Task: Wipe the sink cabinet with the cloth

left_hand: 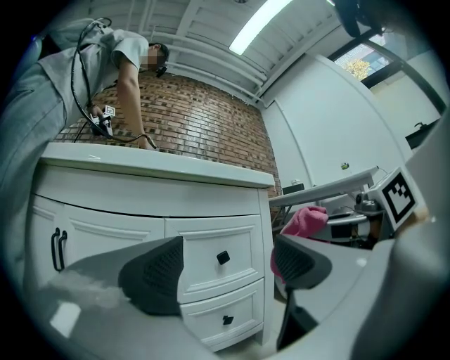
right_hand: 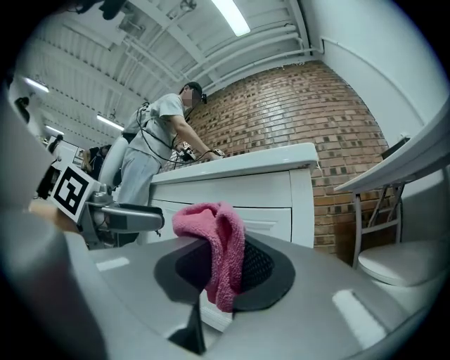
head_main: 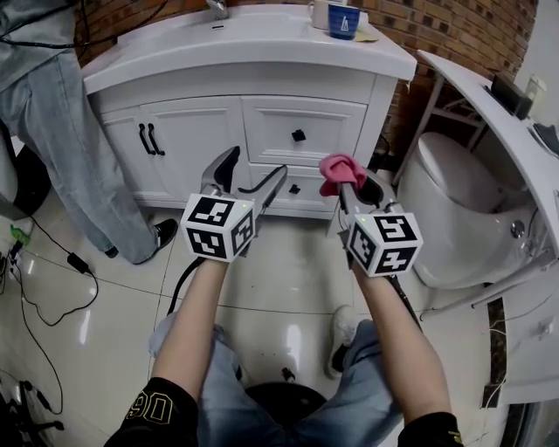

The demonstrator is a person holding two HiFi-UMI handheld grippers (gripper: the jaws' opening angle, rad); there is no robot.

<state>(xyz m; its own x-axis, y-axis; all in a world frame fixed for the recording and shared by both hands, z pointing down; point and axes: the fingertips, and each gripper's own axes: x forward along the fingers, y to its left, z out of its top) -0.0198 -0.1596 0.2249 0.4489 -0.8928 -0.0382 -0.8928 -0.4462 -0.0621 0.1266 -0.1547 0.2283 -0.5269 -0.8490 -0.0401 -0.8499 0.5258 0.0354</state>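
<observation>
The white sink cabinet [head_main: 262, 131] stands ahead with two doors and two drawers under a white countertop. A pink cloth [head_main: 341, 173] is pinched in my right gripper [head_main: 354, 188], held in front of the drawers near the cabinet's right side. In the right gripper view the cloth [right_hand: 214, 246] hangs folded between the shut jaws. My left gripper [head_main: 253, 179] stands open beside it, empty, pointing at the drawers [left_hand: 218, 260]. The cloth [left_hand: 304, 221] also shows at the right of the left gripper view.
A person in grey trousers [head_main: 61, 131] stands at the cabinet's left end. A blue cup [head_main: 344, 21] sits on the countertop. A white toilet [head_main: 463, 209] is at the right. Cables [head_main: 52, 262] lie on the tiled floor at the left.
</observation>
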